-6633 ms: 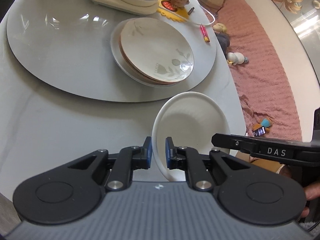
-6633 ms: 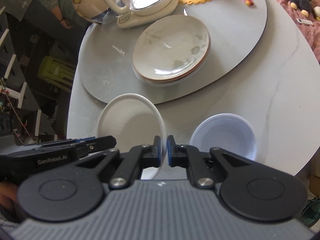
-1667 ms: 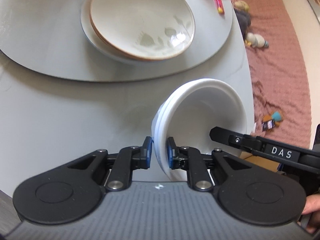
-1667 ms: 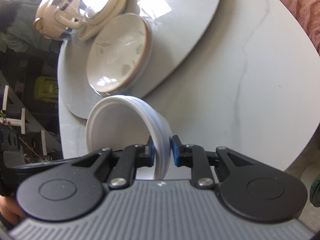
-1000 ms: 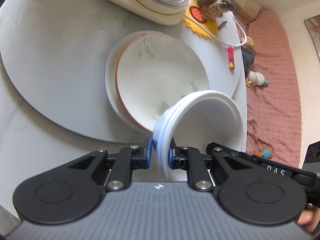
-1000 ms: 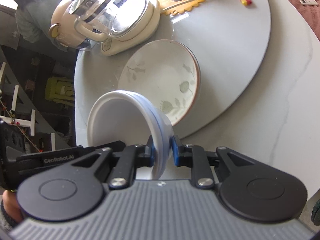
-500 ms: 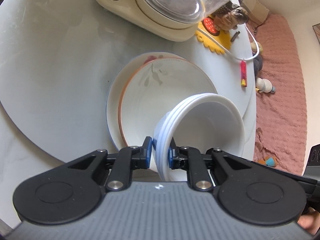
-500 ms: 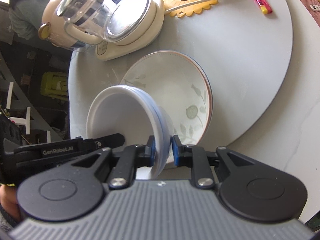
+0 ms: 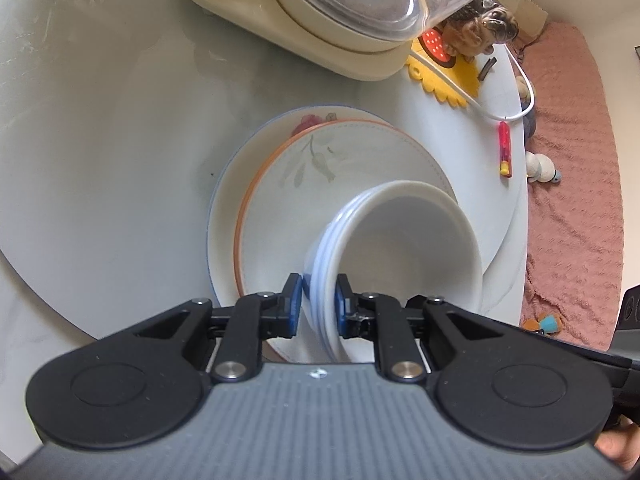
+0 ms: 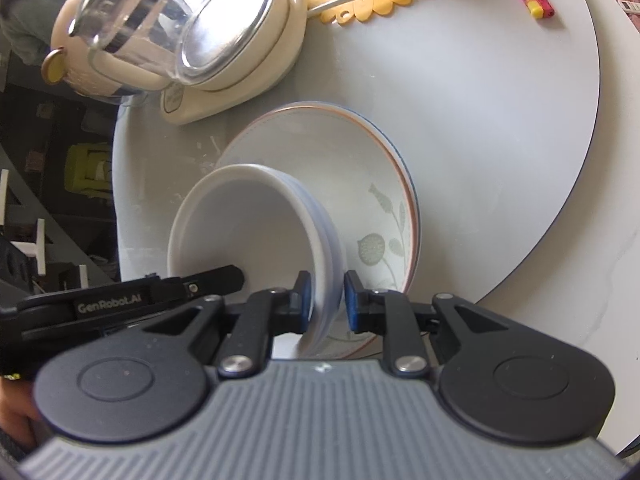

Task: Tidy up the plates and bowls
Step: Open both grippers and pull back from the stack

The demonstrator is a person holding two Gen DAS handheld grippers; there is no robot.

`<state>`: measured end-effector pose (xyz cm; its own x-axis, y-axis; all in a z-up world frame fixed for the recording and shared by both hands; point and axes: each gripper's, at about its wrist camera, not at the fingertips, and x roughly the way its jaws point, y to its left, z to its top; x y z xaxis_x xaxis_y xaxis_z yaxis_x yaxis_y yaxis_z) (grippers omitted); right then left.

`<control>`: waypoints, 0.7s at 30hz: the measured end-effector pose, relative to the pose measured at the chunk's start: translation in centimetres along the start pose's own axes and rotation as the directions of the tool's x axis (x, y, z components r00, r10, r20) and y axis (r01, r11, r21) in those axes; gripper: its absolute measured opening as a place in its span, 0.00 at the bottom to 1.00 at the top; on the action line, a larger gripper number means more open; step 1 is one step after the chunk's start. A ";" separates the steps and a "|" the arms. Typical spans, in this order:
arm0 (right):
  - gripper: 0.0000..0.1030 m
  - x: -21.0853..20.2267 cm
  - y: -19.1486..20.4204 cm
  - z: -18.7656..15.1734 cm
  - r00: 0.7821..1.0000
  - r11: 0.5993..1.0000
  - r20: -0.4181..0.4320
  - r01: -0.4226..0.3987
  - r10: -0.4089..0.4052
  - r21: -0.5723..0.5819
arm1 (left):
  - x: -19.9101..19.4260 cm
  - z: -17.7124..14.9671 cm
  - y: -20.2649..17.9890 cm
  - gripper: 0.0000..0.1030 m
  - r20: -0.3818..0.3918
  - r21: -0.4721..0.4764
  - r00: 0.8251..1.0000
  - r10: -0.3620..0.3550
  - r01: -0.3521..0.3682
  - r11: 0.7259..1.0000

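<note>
Left wrist view: the stacked bowls (image 9: 400, 256) are clamped at opposite rims by the left gripper (image 9: 318, 308) and right gripper (image 10: 326, 300), presumably for balance, and held tilted above the plates (image 9: 276, 200) on the turntable (image 9: 100, 140).

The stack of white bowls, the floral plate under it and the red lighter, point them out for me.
stack of white bowls (image 9: 404, 248): left wrist view, inside wall of the top bowl.
floral plate (image 9: 312, 164): left wrist view, bare part with the leaf pattern.
red lighter (image 9: 505, 148): left wrist view, middle of its body.
</note>
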<state>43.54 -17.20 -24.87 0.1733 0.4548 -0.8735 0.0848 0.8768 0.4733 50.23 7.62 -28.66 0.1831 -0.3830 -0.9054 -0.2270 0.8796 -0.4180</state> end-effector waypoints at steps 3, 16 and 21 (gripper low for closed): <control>0.22 0.2 -0.2 0.0 1.000 1.000 0.005 0.017 -0.017 -0.003 | 0.2 -0.2 0.0 0.18 0.000 0.004 1.000 -0.005 0.005 1.000; 0.24 -3.4 1.2 -0.9 0.992 0.995 0.116 0.058 -0.048 -0.087 | -4.6 -2.0 -1.6 0.43 0.132 0.091 0.991 0.031 -0.043 0.995; 0.24 -6.9 2.5 -2.1 0.979 0.987 0.201 0.069 -0.039 -0.145 | -8.5 -4.0 -3.0 0.43 0.202 0.153 0.978 0.048 -0.080 0.985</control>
<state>40.45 -17.82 -17.87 0.3638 0.3792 -0.8508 -0.0462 0.9196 0.3901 45.52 7.16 -20.00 0.3613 -0.2751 -0.8910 -0.0917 0.9404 -0.3275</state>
